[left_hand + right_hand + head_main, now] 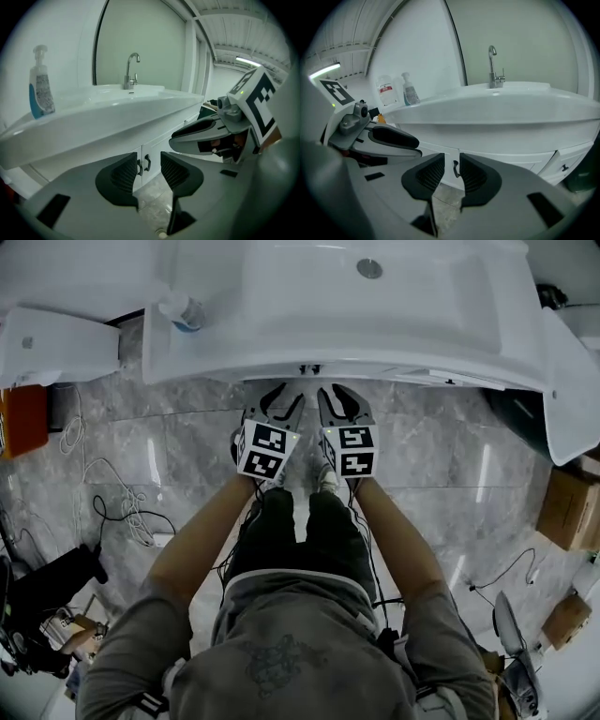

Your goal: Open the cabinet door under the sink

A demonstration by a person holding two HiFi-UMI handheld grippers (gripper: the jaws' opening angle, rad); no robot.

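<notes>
The white cabinet doors (159,145) sit under the white sink (309,306). Two dark handles (143,164) stand side by side at the doors' meeting edge, a little beyond my left gripper (148,164), which is open with nothing between its pads. In the right gripper view one dark handle (455,168) shows in the narrow gap of my right gripper (451,161), also open and apart from it. In the head view both grippers, left (287,397) and right (334,395), are side by side just below the sink's front edge, pointing at the handles (309,368).
A soap bottle (40,89) stands on the sink's left corner and a faucet (131,70) at its back. On the marble floor lie cables (122,507) at left and cardboard boxes (567,507) at right. A white fixture (56,343) stands left of the sink.
</notes>
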